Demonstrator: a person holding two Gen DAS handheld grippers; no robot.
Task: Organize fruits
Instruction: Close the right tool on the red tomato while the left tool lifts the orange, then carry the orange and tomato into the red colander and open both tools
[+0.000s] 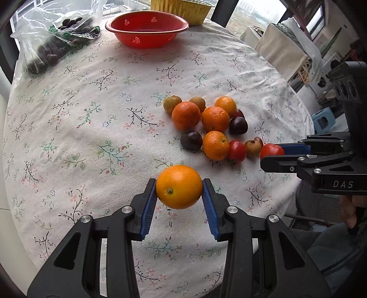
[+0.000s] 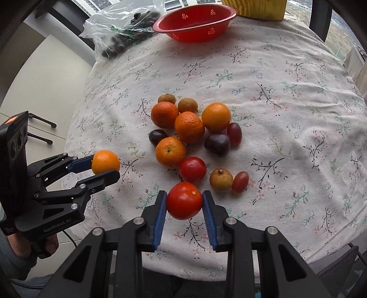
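Left gripper [image 1: 179, 186] clamps an orange [image 1: 179, 186] between its pads; right gripper [image 2: 184, 201] clamps a tomato [image 2: 184, 200]. The red colander [image 1: 146, 28] lies far ahead of both fingertips, nearer the left.

Left tongs [image 1: 179, 186] pointing steeply down, clamped on orange [image 1: 179, 186]; right tongs [image 2: 184, 200] likewise, clamped on tomato [image 2: 184, 200].

A round desk [image 1: 91, 96] with a white flowered cloth [image 2: 286, 110] stands before big windows [image 1: 259, 11]. Grey daylight comes in. Beside it the floor [image 2: 45, 75] is pale.
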